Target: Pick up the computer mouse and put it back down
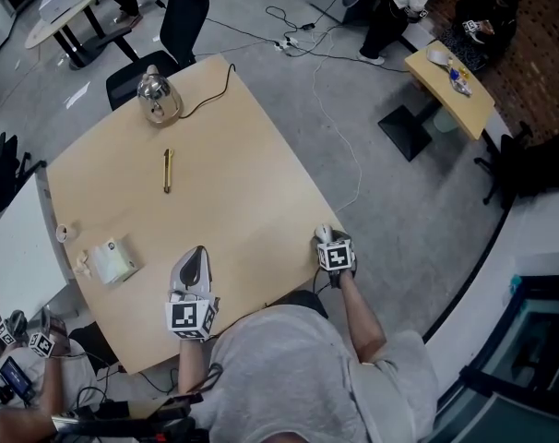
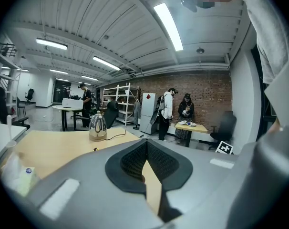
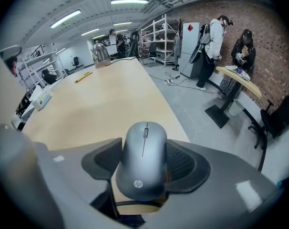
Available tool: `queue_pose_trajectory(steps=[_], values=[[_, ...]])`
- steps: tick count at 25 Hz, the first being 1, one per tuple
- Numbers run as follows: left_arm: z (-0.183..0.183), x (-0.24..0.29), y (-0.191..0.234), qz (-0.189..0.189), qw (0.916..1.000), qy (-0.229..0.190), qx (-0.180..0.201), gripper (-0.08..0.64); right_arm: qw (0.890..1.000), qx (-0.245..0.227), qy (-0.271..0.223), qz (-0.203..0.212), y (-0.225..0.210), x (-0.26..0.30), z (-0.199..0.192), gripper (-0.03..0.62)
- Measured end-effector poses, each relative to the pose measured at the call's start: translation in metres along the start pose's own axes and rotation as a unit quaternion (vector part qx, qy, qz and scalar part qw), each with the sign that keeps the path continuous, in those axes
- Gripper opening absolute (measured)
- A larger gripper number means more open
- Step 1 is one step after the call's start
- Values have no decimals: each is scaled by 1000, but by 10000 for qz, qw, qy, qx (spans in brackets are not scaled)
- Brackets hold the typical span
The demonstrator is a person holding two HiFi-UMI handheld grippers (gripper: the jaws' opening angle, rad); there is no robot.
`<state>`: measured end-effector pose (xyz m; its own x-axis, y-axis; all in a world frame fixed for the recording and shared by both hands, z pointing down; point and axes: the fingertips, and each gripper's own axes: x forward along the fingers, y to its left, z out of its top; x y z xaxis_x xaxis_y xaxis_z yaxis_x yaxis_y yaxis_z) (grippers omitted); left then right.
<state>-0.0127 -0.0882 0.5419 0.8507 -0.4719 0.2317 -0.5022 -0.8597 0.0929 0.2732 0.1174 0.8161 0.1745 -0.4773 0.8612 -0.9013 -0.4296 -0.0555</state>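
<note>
Over a broad wooden table (image 1: 233, 146), the left gripper (image 1: 196, 257) lies low and nearly level near the front edge, its jaws pressed together on nothing. At the table's right edge the right gripper (image 1: 327, 241) tilts steeply down, its ribbed pads clamped on both flanks of the grey computer mouse (image 3: 143, 159). Whether the mouse touches the tabletop cannot be told. Light, rigid and smooth-shelled, it would likely slip unless held across its widest middle.

The kettle (image 1: 157, 96) stands beyond the pen (image 1: 167, 170) on the table (image 1: 247, 187), mouse (image 3: 143, 161) near its right edge.
</note>
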Motion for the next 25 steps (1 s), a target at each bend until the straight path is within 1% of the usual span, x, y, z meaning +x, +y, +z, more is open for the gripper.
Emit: queue_pose_trajectory(steps=[5,14,17,21,25], values=[[-1,4,2,-26,10000,15,-36,20,10000,38,47,-34,-1,2,1,298],[-6,3,11,76,9999,24,-124,20,9998,9,199,82,-1,3,0,310],[-8,2,13,99,9999,-4,-107,20,9997,-8,159,209,6,6,0,347],[-9,3,11,78,9999,-4,-122,20,9998,65,70,177,5,5,4,401],[-11,2,13,83,9999,-11,-147,20,9999,48,1,150,5,5,5,410]])
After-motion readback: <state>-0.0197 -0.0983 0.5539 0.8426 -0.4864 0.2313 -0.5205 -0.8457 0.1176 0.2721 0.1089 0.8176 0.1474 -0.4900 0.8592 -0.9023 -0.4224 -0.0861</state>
